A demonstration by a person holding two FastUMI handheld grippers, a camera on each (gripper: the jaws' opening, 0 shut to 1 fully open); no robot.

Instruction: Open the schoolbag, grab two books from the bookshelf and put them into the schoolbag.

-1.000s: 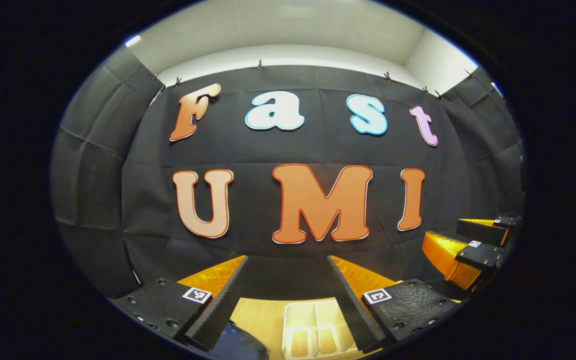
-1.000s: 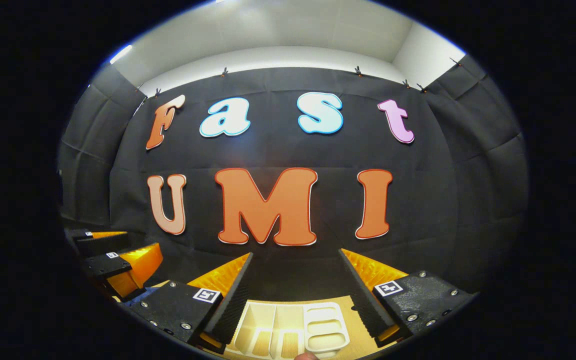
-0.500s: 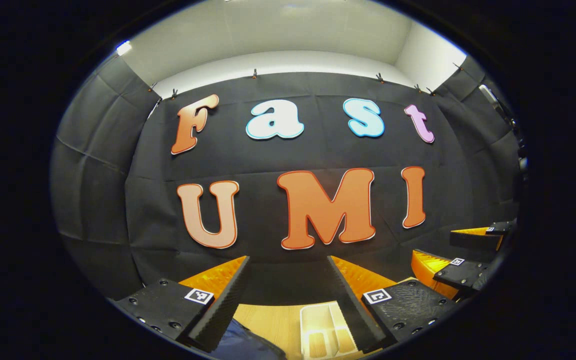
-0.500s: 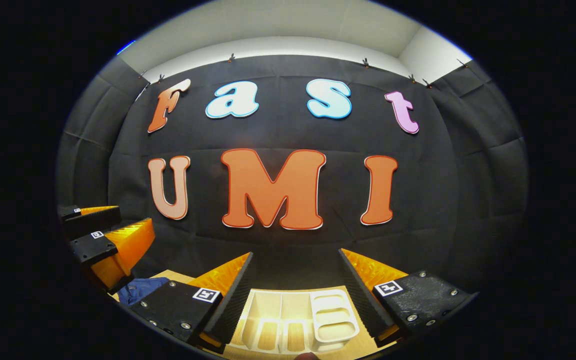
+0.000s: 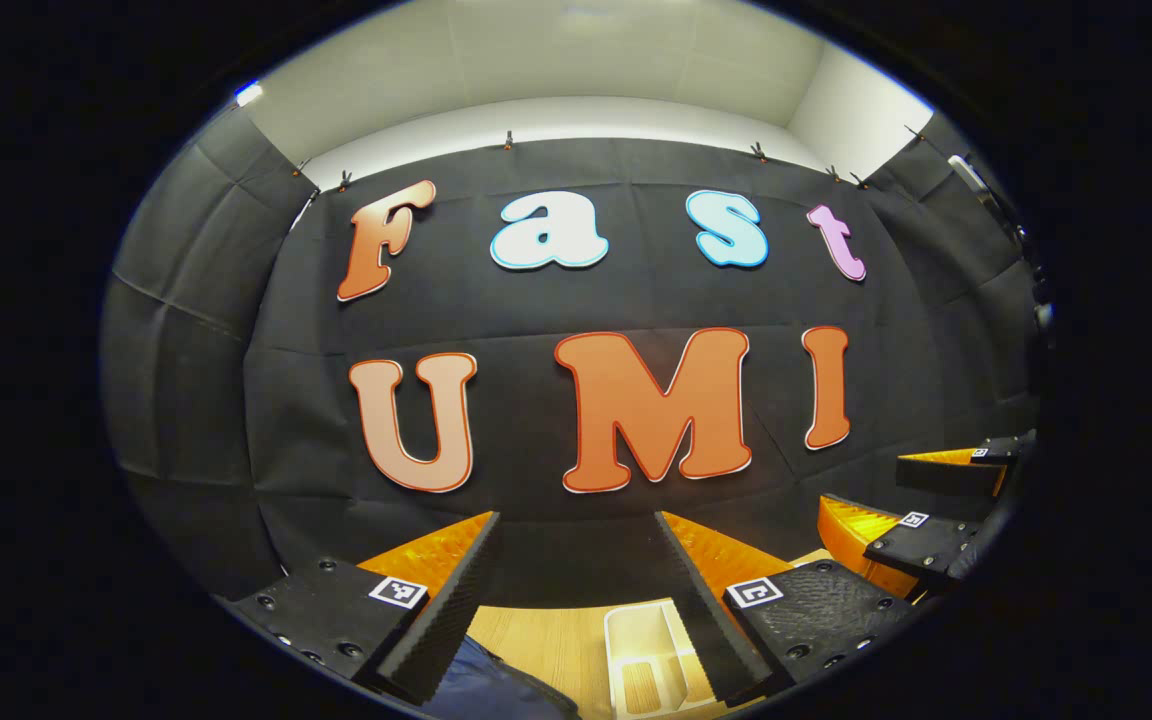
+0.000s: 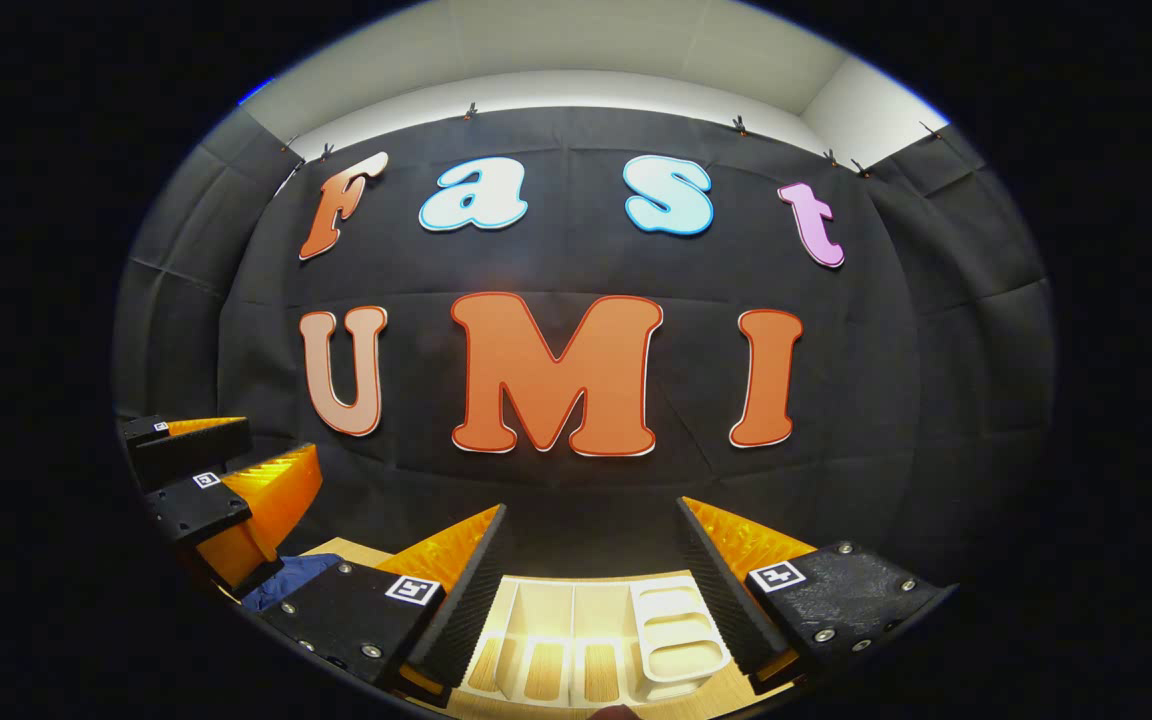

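Observation:
Both grippers hang above the wooden table [image 5: 546, 640], facing the booth wall. My left gripper [image 5: 576, 520] is open with nothing between its fingers. Below it lie a corner of the dark blue schoolbag [image 5: 496, 692] and one end of the white bookshelf [image 5: 648, 655]. My right gripper [image 6: 591, 508] is also open and holds nothing. It hovers over the white bookshelf [image 6: 596, 640], whose upright slots face up. The blue schoolbag [image 6: 288, 578] lies to the shelf's left. The right gripper [image 5: 866, 488] appears at the right edge of the left gripper view, and the left gripper [image 6: 281, 440] at the left edge of the right gripper view.
The black cloth wall [image 6: 576, 480] stands close behind the table's far edge. A white ceiling [image 5: 576, 60] runs above it.
Both views have tipped slightly downward. The bookshelf shows more fully under the right gripper and has slid rightward under the left one. Both grippers have stayed open.

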